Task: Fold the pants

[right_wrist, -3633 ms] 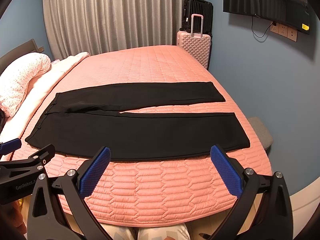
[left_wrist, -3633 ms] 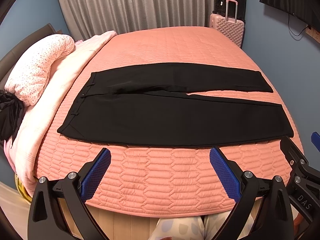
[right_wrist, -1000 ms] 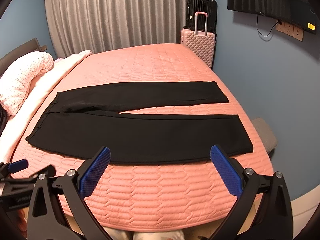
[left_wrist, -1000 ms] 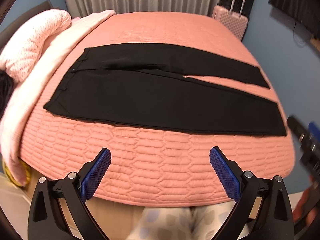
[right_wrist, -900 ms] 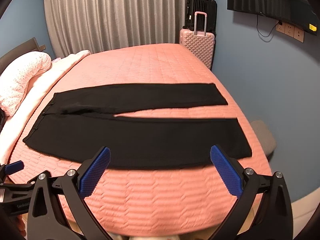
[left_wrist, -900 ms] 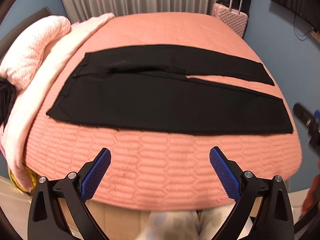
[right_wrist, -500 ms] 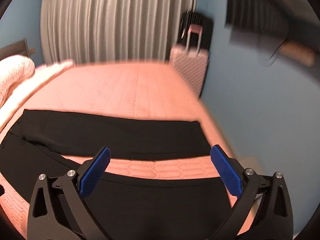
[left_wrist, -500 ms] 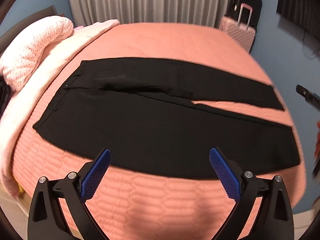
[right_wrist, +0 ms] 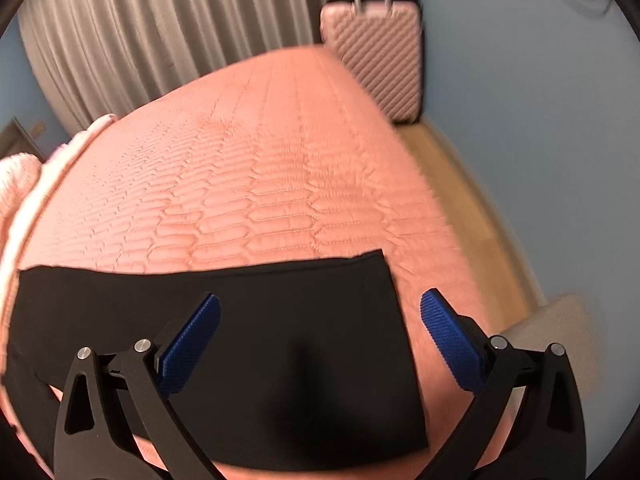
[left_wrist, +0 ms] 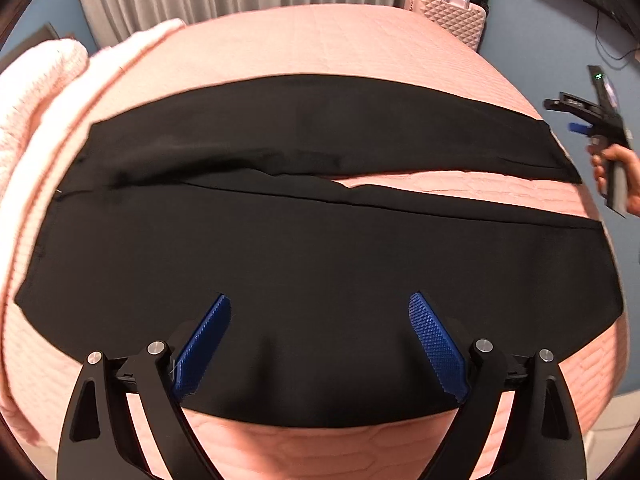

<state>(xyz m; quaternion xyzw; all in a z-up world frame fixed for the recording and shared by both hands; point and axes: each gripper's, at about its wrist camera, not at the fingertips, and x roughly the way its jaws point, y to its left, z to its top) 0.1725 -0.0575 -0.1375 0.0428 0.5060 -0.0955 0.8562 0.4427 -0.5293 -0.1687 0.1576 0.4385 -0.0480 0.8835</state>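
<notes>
Black pants (left_wrist: 304,240) lie flat across a pink quilted bed (left_wrist: 320,40), waist at the left, both legs running right with a gap between them. My left gripper (left_wrist: 319,316) is open and empty, low over the near leg close to its front edge. My right gripper (right_wrist: 319,318) is open and empty, above the hem end of the far leg (right_wrist: 280,320); its right finger hangs past the hem over the quilt. The right gripper also shows in the left wrist view (left_wrist: 600,120) at the far right, held by a hand.
A pink suitcase (right_wrist: 374,56) with a black one behind it stands by the grey curtain (right_wrist: 160,32). A pale blanket and pillow (left_wrist: 36,92) lie along the bed's left side. Wooden floor (right_wrist: 460,184) and blue wall lie right of the bed.
Both grippers have moved forward and down from the bed's edge to over the pants. The right one swung to the far leg's hem. Both stay open.
</notes>
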